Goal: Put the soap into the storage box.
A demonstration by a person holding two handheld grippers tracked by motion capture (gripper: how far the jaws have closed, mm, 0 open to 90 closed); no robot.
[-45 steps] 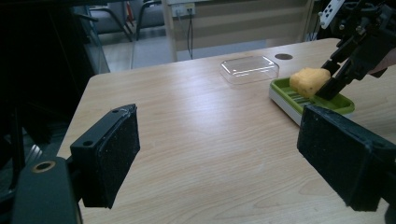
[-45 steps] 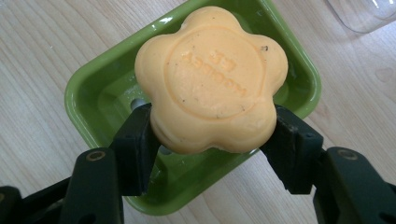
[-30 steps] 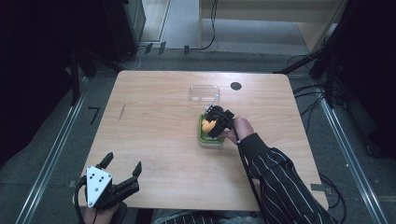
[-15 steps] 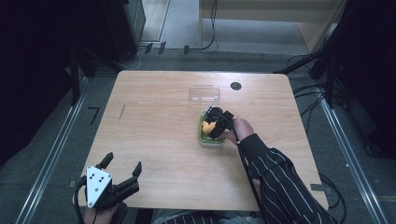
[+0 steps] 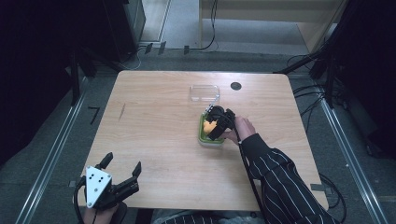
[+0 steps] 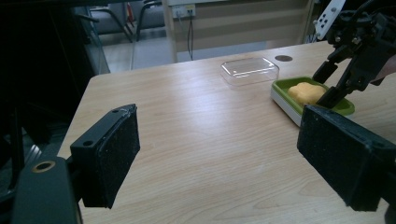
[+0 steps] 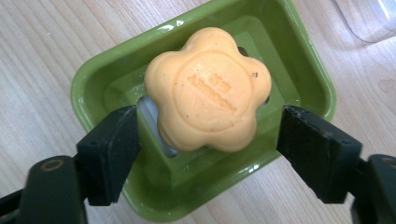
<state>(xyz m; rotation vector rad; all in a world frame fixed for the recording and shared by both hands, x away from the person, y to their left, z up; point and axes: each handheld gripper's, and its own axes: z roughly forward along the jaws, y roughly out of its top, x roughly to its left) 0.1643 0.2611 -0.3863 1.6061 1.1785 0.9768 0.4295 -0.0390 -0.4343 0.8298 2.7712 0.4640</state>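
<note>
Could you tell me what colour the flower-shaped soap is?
Orange soap, clearest in the right gripper view.

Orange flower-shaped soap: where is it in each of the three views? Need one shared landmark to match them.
High view: the orange flower-shaped soap lies right of the table's centre, partly under the right tongs.
Left gripper view: upper right, in the green soap dish, soap at.
Right gripper view: centre, soap at, between the open jaws with a gap on each side.
Shared landmark: the clear plastic lid lying just beyond the dish.
</note>
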